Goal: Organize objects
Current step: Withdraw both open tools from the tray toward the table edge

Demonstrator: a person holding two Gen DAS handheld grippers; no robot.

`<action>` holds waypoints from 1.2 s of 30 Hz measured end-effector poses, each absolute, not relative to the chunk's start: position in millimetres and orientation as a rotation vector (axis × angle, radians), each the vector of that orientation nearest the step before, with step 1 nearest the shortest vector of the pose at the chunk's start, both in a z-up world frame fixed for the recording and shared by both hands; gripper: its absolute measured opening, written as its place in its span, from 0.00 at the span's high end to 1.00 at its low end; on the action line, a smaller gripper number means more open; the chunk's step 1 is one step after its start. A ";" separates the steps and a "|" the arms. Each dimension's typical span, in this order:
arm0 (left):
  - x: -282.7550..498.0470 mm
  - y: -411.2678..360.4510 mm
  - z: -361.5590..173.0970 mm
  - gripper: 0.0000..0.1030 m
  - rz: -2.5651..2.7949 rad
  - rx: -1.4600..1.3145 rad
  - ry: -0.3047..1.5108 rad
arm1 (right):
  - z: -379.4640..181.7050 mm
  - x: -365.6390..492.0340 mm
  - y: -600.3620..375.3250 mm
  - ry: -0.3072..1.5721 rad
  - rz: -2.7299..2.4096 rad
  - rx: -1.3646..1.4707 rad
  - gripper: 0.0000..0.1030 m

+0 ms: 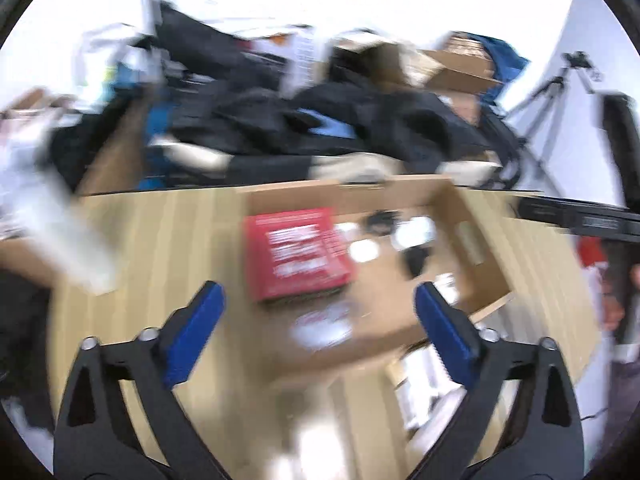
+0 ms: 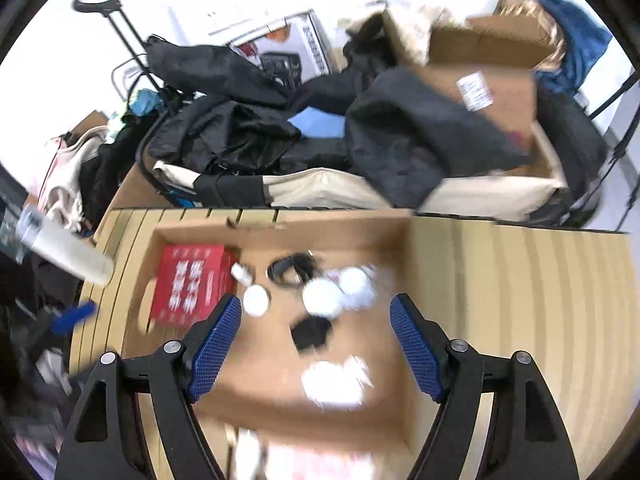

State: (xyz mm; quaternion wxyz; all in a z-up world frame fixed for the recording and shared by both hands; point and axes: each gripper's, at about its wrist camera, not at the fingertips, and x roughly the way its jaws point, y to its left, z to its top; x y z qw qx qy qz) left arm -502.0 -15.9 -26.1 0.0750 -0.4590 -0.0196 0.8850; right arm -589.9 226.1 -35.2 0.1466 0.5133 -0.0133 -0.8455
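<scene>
Left gripper (image 1: 318, 300) is hanging with jaws spread wide and nothing between them; right gripper (image 2: 316, 312) likewise, jaws apart and empty. Both are hovering over the shallow cardboard box (image 2: 400, 264) sitting on the slatted worktop (image 2: 520, 280).

Inside the box: a red packet (image 2: 188, 288) is lying flat against the left wall, a small white bottle (image 2: 242, 274) just beside it, a white round lid-like item (image 2: 256, 300), a black cable coil (image 2: 290, 270), two white round objects (image 2: 336, 290) touching each other, a black piece (image 2: 311, 332) and a blurred white item (image 2: 334, 380) nearer the front. Both views are smeared — small items cannot be identified more closely.

Judgement: the step in hand is likely choosing a pick. Descending straight onto one isolated item, such as the lid-like one, would avoid nudging its neighbours.

Room: box walls are limiting sideways sweeps; the worktop right of the box is bare. A pale cylinder (image 2: 68, 248) is overhanging the left edge — a wide swing there risks knocking it.
</scene>
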 end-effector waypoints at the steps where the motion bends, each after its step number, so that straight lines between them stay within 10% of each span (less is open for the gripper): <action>1: -487.2 -26.7 -15.5 0.00 2.711 -1.399 -0.042 | -23.0 -574.5 234.1 -0.037 -2.435 1.473 0.22; 17: -279.2 -48.1 70.7 0.00 2.863 -1.164 0.060 | 54.8 -341.0 267.3 -0.009 -2.530 1.304 0.22; 27: -80.1 -34.6 -7.7 0.00 2.759 -1.074 0.063 | -28.1 -114.9 252.8 -0.112 -2.555 1.087 0.19; 36: -60.7 -38.8 2.2 0.00 2.793 -0.982 0.028 | -58.9 -98.9 248.0 -0.048 -2.520 1.207 0.19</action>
